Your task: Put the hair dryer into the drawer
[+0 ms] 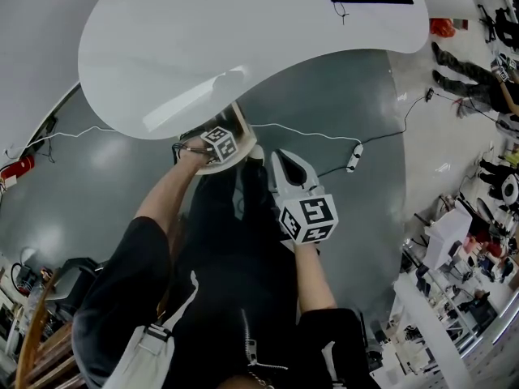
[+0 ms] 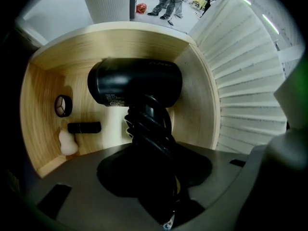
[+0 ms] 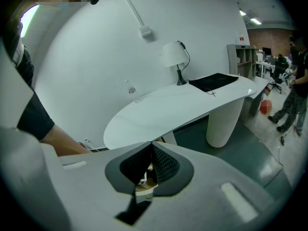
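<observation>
A black hair dryer (image 2: 137,82) lies sideways inside an open, light-wood drawer (image 2: 42,96), its barrel near the back wall. Its handle, with the cord wound round it, runs back between the jaws of my left gripper (image 2: 153,174), which is shut on it. In the head view the left gripper's marker cube (image 1: 219,143) sits over the drawer (image 1: 244,130), just under the white table's edge. My right gripper (image 1: 286,160) hangs to the right of the drawer, above the floor. Its jaws (image 3: 150,150) are shut with nothing between them.
Along the drawer's left side lie a small round ring-like item (image 2: 63,105), a short black stick (image 2: 84,127) and a white pear-shaped object (image 2: 68,143). The white table (image 1: 243,31) overhangs the drawer. A white cable (image 1: 316,134) runs across the grey floor. Ribbed white table leg (image 2: 250,76) at right.
</observation>
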Tool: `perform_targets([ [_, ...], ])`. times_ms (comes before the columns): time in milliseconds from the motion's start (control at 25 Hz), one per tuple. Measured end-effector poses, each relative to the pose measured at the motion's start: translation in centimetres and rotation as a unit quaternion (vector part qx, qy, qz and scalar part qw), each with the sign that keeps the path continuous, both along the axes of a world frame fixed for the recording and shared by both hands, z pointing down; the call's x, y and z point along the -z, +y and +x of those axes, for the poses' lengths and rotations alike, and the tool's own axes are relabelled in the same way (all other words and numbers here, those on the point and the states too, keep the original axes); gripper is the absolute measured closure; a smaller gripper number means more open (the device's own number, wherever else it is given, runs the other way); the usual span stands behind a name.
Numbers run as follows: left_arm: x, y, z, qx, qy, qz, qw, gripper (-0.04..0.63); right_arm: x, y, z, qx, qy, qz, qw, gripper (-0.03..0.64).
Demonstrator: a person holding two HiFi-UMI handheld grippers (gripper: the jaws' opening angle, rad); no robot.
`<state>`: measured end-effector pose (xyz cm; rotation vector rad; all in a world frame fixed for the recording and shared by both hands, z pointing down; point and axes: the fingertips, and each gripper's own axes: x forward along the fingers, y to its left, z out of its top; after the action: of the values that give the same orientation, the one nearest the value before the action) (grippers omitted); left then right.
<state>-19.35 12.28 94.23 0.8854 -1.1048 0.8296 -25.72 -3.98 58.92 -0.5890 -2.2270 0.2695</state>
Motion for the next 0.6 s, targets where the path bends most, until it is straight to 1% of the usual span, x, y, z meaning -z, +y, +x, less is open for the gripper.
perform_targets([
  [200,-0.3,0.0,0.3,-0.003,0.002,0.004,1.0,0.4,-0.1,0.2,0.1,0.004,0.001,-0.001,1.0,0.613],
  [320,-0.1,-0.3,0.1,-0.002,0.004,0.014,0.9999,0.398,-0.2,0.0,0.1,0.007,0.0,-0.001,1.0,0.614],
  [600,1.8,-0.2,-0.4,0.012,-0.014,0.033,0.9993,0.387,0.1,0.7,0.0,0.022,-0.008,-0.006,1.0,0.613],
])
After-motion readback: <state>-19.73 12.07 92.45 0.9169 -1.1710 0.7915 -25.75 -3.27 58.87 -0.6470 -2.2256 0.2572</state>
